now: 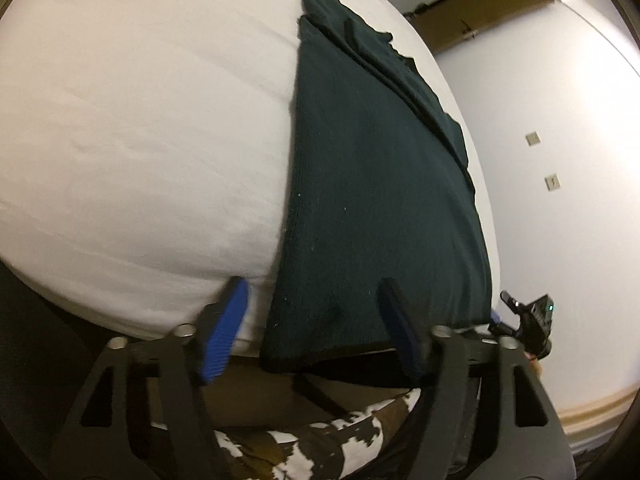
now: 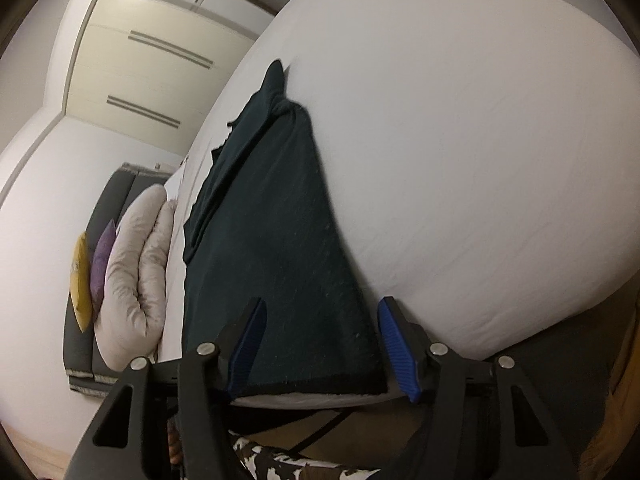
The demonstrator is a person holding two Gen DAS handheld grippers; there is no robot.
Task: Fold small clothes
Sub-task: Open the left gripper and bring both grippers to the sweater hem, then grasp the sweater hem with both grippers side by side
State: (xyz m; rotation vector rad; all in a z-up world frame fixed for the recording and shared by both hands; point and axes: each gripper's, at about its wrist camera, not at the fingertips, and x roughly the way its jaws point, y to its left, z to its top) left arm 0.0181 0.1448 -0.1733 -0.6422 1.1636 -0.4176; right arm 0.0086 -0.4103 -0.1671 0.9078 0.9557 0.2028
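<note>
A dark green knitted garment (image 1: 372, 180) (image 2: 272, 240) lies lengthwise on a white bed (image 1: 140, 120) (image 2: 460, 160), its hemmed near edge hanging slightly over the bed's front edge. My left gripper (image 1: 313, 282) straddles the garment's near left corner: one blue pad rests over the white sheet, the other over the cloth. My right gripper (image 2: 323, 300) straddles the near right corner in the same way. Both stand open with the hem between the pads and no pad pressing on it. The far end of the garment is bunched in folds.
Below the bed edge are a person's brown-and-white patterned trousers (image 1: 320, 448) (image 2: 280, 460). Left of the bed, a grey pillow (image 2: 132, 280), a purple cushion (image 2: 102, 256) and a yellow cushion (image 2: 80, 280) lean on a dark bench. A pale wall (image 1: 560, 220) runs close on the garment's other side.
</note>
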